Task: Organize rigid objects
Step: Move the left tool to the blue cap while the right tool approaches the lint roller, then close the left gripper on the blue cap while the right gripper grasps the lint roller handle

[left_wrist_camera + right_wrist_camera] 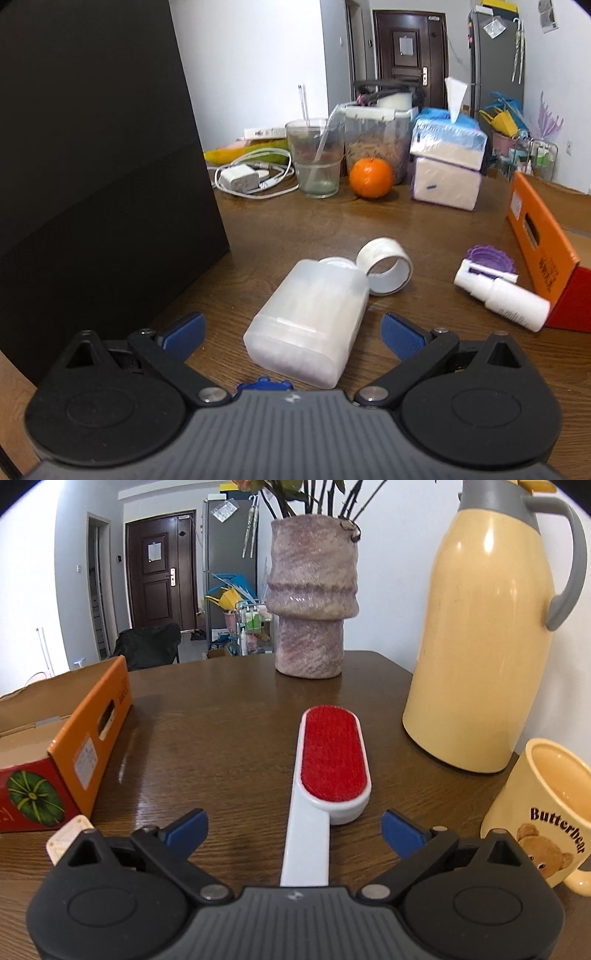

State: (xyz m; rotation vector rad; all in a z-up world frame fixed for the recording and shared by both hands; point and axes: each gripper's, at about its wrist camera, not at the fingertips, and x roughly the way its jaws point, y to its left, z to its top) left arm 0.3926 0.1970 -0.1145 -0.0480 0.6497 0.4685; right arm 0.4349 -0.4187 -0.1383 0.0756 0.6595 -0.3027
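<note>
The left tongs (293,334) are standing spread wide, gripping nothing. A frosted plastic bottle (310,321) is lying on its side on the wooden table (288,229), its base reaching in between the two blue pads without touching either. A roll of clear tape (386,266) is resting against the bottle's cap end. Further right, a white spray bottle (504,293) is lying flat, its nozzle end beside a purple ridged lid (489,256) and its base end against an orange cardboard box (543,251); the print on the box is too blurred to read. A black box (96,166) is standing at the left.

The right tongs (295,830) are likewise standing spread, gripping nothing. A white lint brush (325,775) with a red pad is lying flat, its handle running back between the pads, clear of both. At the right a cream mug (543,819) is showing a bear and the word "Butterbear". Behind it a yellow thermos jug (487,638) is standing upright. The orange box (74,738) is lying left, a green pumpkin picture on its red end.
</note>
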